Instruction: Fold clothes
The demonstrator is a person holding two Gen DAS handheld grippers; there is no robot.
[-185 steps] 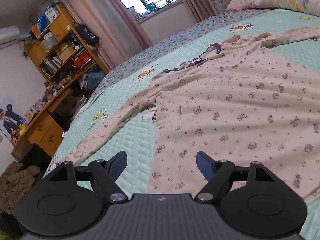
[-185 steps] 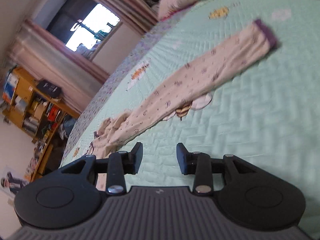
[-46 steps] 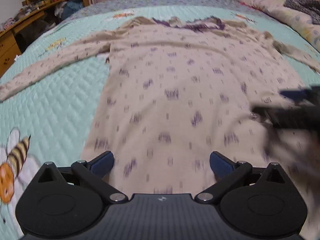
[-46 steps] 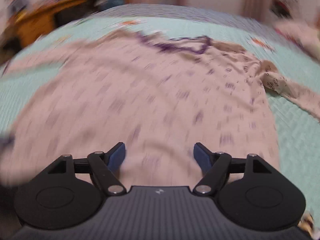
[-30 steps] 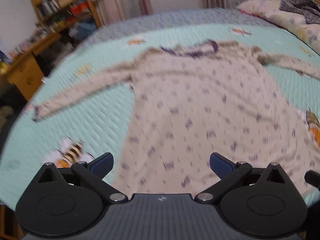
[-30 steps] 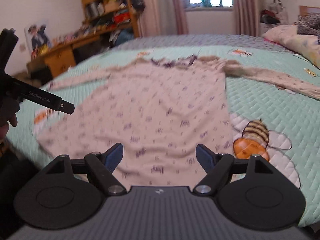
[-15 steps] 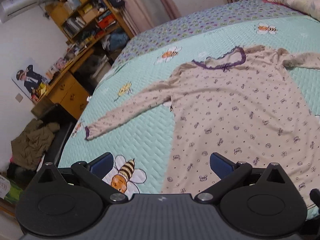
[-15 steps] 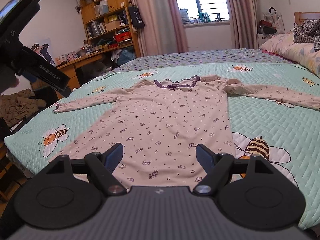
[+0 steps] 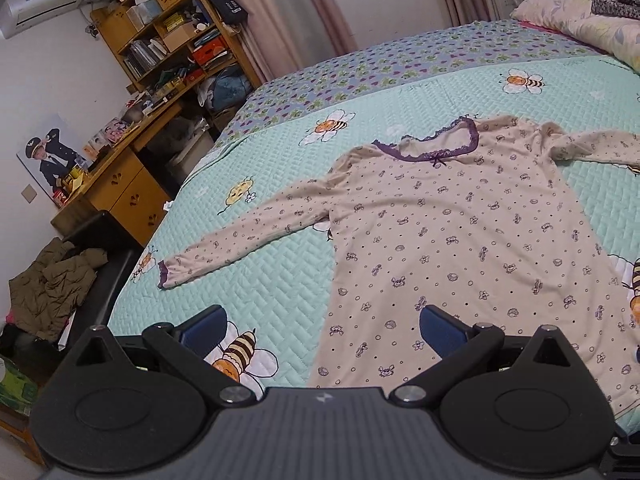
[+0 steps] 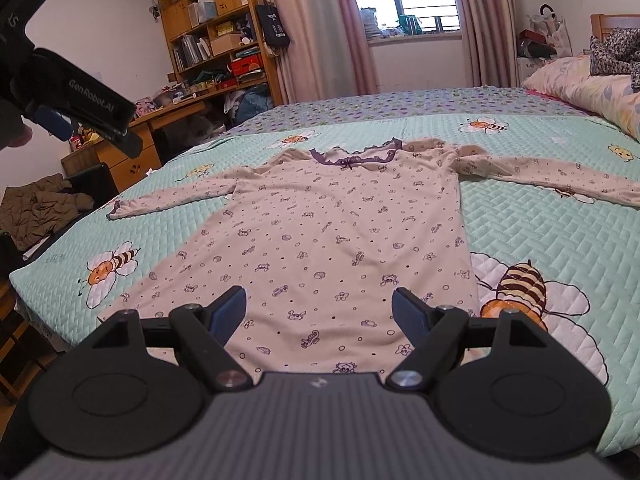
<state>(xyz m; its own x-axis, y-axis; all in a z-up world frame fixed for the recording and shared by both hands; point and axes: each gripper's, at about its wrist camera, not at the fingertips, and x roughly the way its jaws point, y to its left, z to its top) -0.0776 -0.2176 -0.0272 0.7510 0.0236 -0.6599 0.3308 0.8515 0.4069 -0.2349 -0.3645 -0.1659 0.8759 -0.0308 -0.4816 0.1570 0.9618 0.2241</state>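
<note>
The long nightshirt [image 10: 328,232] lies flat on the green bee blanket [image 10: 540,232] on the bed, in front of both my tools and below them. My right gripper [image 10: 318,316] hangs over the bottom edge of the shirt with its jaws wide apart and nothing in them. My left gripper [image 9: 320,330] is wide apart too and holds nothing; it looks down at the shirt's left side, and the left sleeve [image 9: 248,236] lies farther out, up and to the left. The shirt is cream with little purple spots and pictures. Its neck has a purple lace edge [image 10: 356,156] with a small bow. Both sleeves are spread out to the sides, and the cuffs are purple.
</note>
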